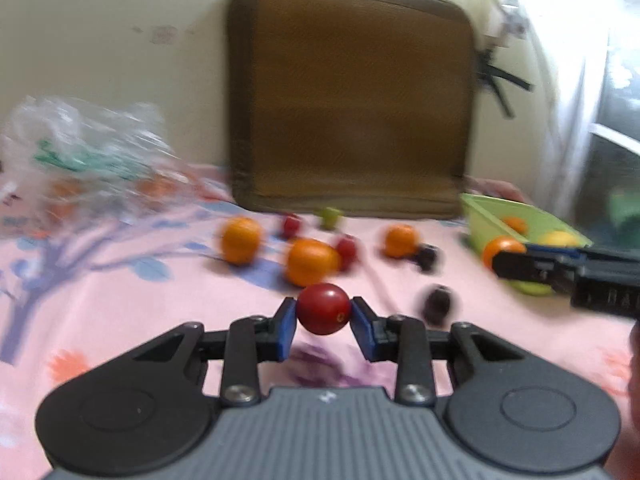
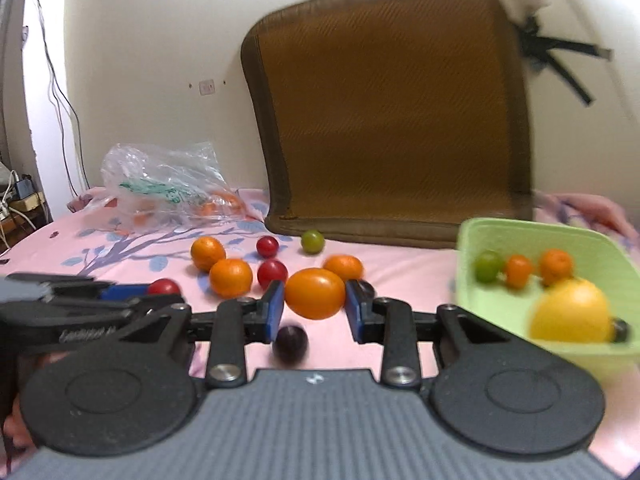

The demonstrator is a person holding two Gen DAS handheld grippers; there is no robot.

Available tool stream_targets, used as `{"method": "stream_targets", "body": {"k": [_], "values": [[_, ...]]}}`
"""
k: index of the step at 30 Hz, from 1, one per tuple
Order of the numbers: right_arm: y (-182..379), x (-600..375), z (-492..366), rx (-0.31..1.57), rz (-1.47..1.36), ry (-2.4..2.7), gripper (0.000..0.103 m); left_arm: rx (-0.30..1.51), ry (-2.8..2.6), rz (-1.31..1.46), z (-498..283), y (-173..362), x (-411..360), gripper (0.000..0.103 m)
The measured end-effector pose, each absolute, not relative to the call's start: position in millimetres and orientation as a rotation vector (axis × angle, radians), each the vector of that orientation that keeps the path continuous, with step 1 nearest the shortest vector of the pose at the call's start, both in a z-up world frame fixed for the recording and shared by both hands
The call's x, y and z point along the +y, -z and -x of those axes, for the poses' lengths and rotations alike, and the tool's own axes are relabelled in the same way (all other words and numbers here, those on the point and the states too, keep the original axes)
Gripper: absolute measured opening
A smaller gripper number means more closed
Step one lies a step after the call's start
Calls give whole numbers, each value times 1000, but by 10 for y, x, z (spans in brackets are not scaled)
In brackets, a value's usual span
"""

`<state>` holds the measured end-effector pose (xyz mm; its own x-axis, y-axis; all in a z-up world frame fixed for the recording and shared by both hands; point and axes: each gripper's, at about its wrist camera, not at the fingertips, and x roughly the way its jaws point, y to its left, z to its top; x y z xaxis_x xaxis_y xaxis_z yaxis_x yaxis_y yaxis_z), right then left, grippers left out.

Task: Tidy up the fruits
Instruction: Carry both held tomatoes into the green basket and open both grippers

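Observation:
My left gripper (image 1: 324,312) is shut on a small red fruit (image 1: 323,309), its blue pads pressing both sides. In the right wrist view it comes in from the left with that red fruit (image 2: 164,287) at its tip. My right gripper (image 2: 315,300) is shut on an orange (image 2: 315,294), and it holds it beside the green bin (image 2: 472,240). The bin holds a green fruit (image 2: 488,266), two small oranges (image 2: 518,270) and a large yellow fruit (image 2: 572,312). Loose oranges (image 2: 231,282), red fruits (image 2: 272,273), a green one (image 2: 312,241) and a dark plum (image 2: 290,343) lie on the pink sheet.
A brown cushion (image 2: 392,112) leans on the wall behind the fruit. A crumpled clear plastic bag (image 2: 160,184) lies at the back left with orange fruit inside. Cables and a power strip (image 2: 16,200) sit past the bed's left edge.

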<state>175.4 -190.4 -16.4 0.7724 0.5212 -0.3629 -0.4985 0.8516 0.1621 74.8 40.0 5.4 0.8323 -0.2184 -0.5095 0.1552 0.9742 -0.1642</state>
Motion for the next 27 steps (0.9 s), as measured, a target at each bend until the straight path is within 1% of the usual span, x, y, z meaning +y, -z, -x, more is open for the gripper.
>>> {"method": "stream_targets", "body": {"k": [3, 11, 14, 19, 21, 27], "values": [[239, -2139, -1488, 413, -36, -529, 35, 565, 281, 91, -643, -66, 133, 30], [481, -2318, -1276, 482, -19, -491, 35, 592, 385, -21, -489, 6, -490, 30], [536, -2296, -1279, 504, 6, -493, 36, 619, 356, -61, -526, 47, -559, 30], [530, -2317, -1270, 490, 5, -510, 35, 635, 365, -43, -586, -2, -574, 30], [483, -2394, -1278, 458, -29, -510, 35, 615, 382, -29, -648, -116, -609, 30], [182, -2621, -1424, 279, -40, -400, 35, 548, 454, 32, -1079, -550, -872, 30]]}}
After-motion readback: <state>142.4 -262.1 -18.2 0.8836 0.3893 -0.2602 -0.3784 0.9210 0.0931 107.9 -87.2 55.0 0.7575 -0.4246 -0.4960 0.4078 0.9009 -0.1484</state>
